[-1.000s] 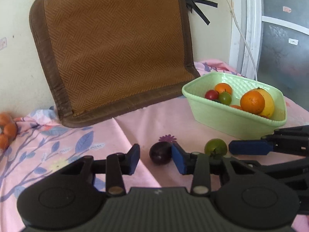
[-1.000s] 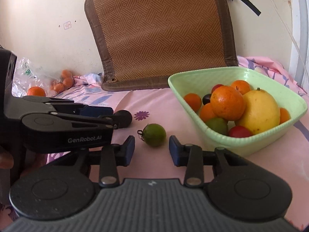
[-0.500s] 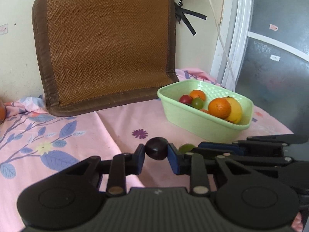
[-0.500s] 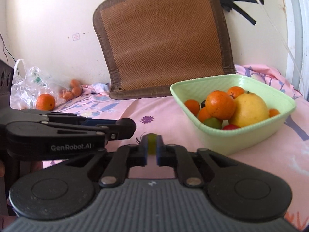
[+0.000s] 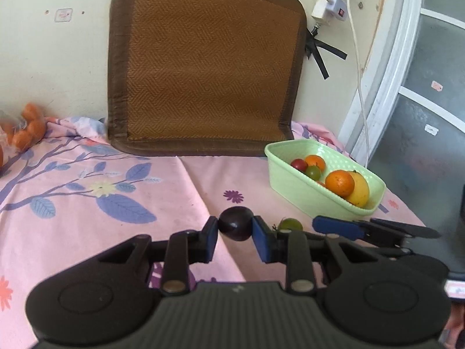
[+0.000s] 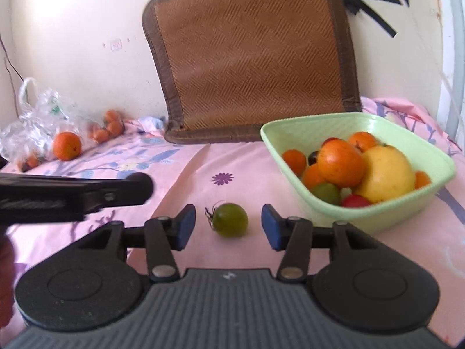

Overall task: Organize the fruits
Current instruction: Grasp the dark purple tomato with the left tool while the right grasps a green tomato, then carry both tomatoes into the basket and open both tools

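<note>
Far left there's a plastic bag (image 6: 32,122) with loose oranges (image 6: 66,146) by the wall, not sorted yet as far as I can tell. My left gripper (image 5: 234,234) has its jaws pinching a dark plum (image 5: 235,223), which looks lifted a bit off the pink surface (image 5: 87,232). My right gripper (image 6: 228,226) has its jaws spread wide on either side of a green tomato (image 6: 230,220), not touching it; the tomato sits on the cloth. Further right, the green basket (image 6: 386,218) already holds a heap of fruit, so I'd say mostly done: plum and tomato left, maybe those oranges.
</note>
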The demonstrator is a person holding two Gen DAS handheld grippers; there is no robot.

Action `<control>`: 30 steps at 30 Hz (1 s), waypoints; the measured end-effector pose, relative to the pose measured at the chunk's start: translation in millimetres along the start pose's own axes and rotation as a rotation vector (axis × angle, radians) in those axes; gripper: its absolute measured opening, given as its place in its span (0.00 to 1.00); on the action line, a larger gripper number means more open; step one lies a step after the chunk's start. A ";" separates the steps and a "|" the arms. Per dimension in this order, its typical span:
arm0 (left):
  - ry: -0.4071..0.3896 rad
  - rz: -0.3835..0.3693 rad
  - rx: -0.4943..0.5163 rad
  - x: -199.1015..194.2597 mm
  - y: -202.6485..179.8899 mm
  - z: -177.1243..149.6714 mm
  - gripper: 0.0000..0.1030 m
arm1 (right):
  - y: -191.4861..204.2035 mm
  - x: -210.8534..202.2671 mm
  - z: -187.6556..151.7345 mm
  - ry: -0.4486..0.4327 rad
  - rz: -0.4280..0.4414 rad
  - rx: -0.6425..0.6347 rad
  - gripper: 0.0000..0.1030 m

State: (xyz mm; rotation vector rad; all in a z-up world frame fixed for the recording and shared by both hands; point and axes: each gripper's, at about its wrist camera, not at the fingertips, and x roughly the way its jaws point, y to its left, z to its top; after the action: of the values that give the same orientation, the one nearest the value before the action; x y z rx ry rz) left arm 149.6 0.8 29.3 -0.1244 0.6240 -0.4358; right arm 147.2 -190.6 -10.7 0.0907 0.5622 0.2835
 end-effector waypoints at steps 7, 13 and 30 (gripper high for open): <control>-0.019 -0.013 0.024 -9.6 -10.1 9.1 0.25 | 5.0 -25.6 -10.4 -0.057 0.001 -0.030 0.30; -0.026 -0.128 0.074 19.2 -53.7 43.5 0.25 | -25.8 -76.8 -12.8 -0.316 -0.168 -0.014 0.30; 0.026 -0.131 0.006 63.1 -74.2 61.0 0.32 | -60.1 -88.3 -16.4 -0.365 -0.182 0.113 0.49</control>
State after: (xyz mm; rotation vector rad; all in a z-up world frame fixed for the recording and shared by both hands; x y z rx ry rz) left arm 204.8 -94.3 62.6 -0.1549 0.6420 -0.5670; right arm 81.5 -273.5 11.0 0.1954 0.2209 0.0542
